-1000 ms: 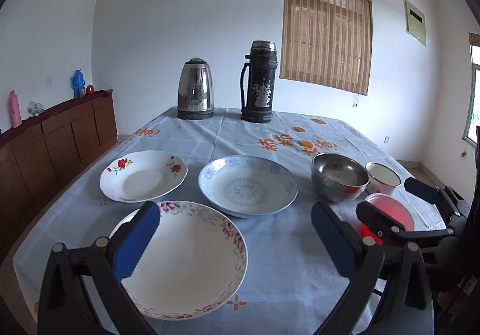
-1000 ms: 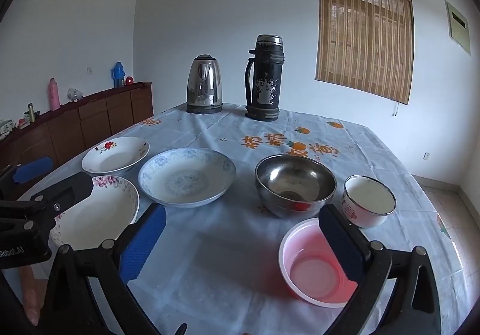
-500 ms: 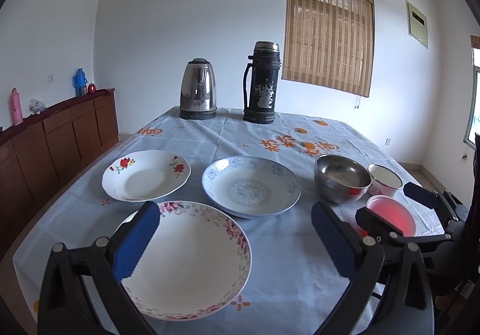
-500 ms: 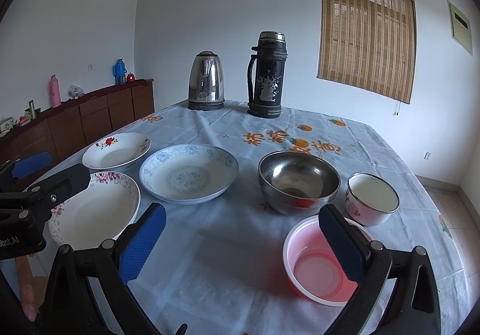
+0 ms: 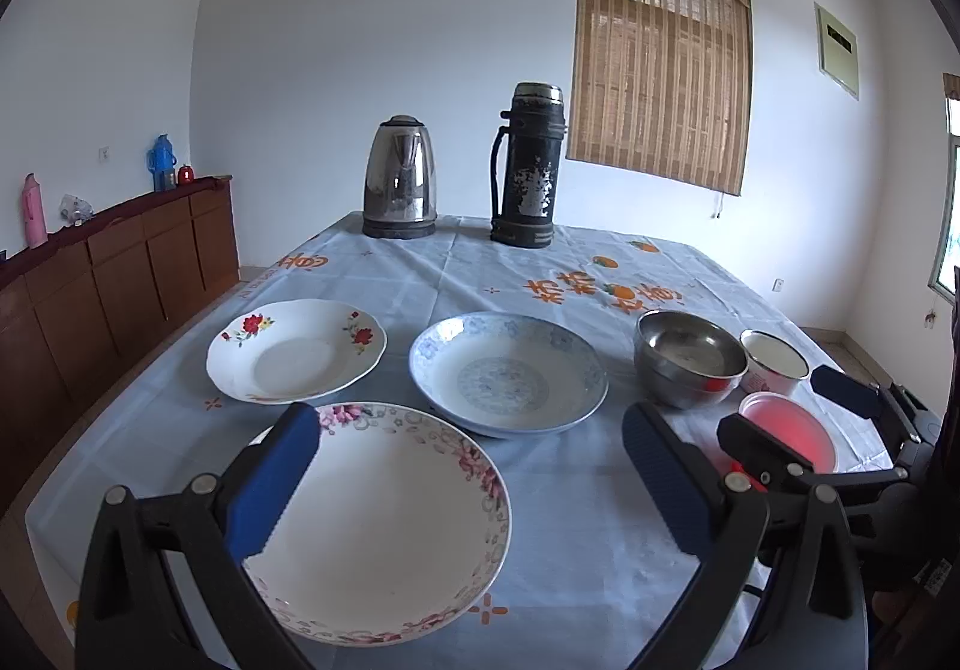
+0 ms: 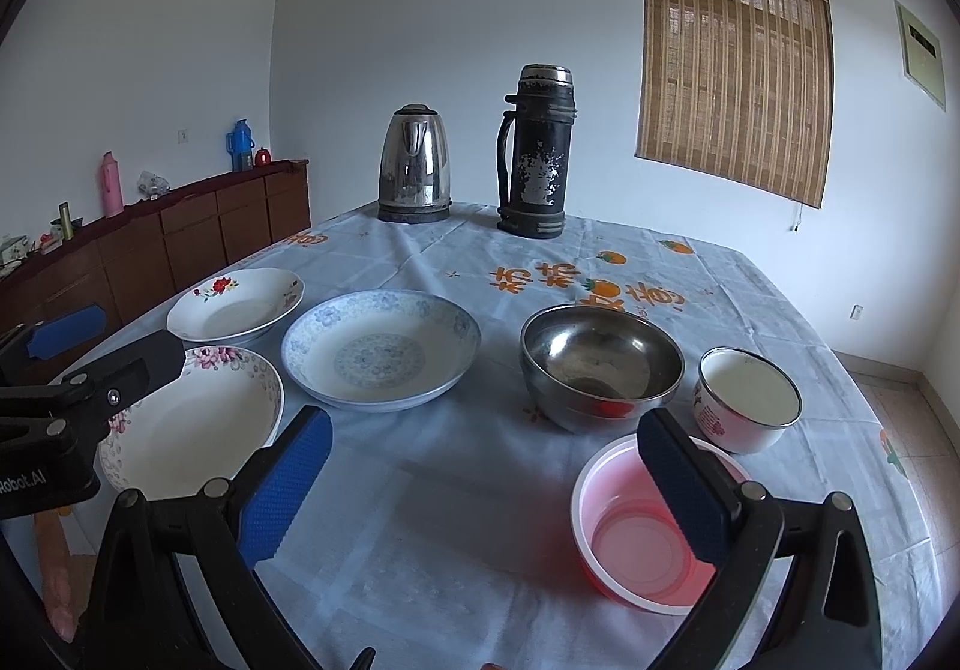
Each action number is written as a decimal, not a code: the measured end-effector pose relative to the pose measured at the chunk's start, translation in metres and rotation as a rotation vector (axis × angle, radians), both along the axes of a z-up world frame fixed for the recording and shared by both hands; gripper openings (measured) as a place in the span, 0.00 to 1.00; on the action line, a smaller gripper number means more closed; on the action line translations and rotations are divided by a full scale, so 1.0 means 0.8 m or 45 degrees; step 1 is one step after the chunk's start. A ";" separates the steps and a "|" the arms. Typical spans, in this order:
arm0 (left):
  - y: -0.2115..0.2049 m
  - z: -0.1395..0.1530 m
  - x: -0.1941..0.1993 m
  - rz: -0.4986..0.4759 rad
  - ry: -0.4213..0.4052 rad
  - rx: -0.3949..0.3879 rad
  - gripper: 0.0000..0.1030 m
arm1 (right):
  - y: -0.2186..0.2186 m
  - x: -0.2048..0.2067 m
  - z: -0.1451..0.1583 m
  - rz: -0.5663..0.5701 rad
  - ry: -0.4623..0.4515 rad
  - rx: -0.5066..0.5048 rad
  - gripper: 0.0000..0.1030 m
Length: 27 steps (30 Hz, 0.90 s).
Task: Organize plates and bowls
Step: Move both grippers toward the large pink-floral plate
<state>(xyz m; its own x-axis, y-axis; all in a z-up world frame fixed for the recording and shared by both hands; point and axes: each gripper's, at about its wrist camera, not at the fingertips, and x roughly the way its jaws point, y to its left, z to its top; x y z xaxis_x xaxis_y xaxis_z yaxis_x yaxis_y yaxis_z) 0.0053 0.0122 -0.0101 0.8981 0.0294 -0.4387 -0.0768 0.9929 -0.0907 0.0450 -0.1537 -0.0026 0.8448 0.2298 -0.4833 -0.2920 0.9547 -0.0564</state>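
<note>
both claws gape empty — left claw (image 5: 468, 481) over the pink-rimmed plate (image 5: 384, 526), right claw (image 6: 480, 484) by the pink bowl (image 6: 642, 538) — likely first picks for stacking.

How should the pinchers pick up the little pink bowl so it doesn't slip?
Probably by its rim. The pink bowl sits upright and empty, with a thin wall, so one finger can go inside and one outside. The right gripper is open and closest, so come down from above onto the near edge; the metal bowl and white cup crowd the far side.
</note>
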 end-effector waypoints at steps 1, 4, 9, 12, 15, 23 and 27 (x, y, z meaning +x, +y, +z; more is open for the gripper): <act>0.001 0.000 0.000 0.003 0.000 0.001 1.00 | 0.001 0.000 0.000 0.002 0.003 0.002 0.99; 0.004 -0.001 0.001 0.007 -0.001 -0.001 1.00 | 0.003 0.001 0.000 0.003 0.003 -0.006 0.99; 0.008 -0.004 0.001 0.011 -0.001 -0.004 1.00 | 0.008 -0.001 -0.002 0.020 0.003 -0.011 0.99; 0.011 -0.005 0.001 0.018 -0.002 -0.004 1.00 | 0.012 0.000 -0.003 0.027 0.006 -0.019 0.99; 0.016 -0.007 0.002 0.023 0.000 -0.011 1.00 | 0.016 0.001 -0.004 0.036 0.010 -0.016 0.99; 0.030 -0.014 0.004 0.042 0.010 -0.026 1.00 | 0.028 0.004 -0.009 0.064 0.023 -0.018 0.99; 0.040 -0.018 0.006 0.059 0.019 -0.036 1.00 | 0.035 0.007 -0.013 0.078 0.035 -0.021 0.99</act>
<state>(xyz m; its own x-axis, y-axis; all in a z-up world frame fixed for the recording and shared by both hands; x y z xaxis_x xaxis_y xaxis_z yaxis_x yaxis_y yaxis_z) 0.0102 0.0440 -0.0249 0.8893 0.0584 -0.4535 -0.1245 0.9853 -0.1173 0.0506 -0.1254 -0.0128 0.8157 0.2726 -0.5102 -0.3517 0.9340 -0.0633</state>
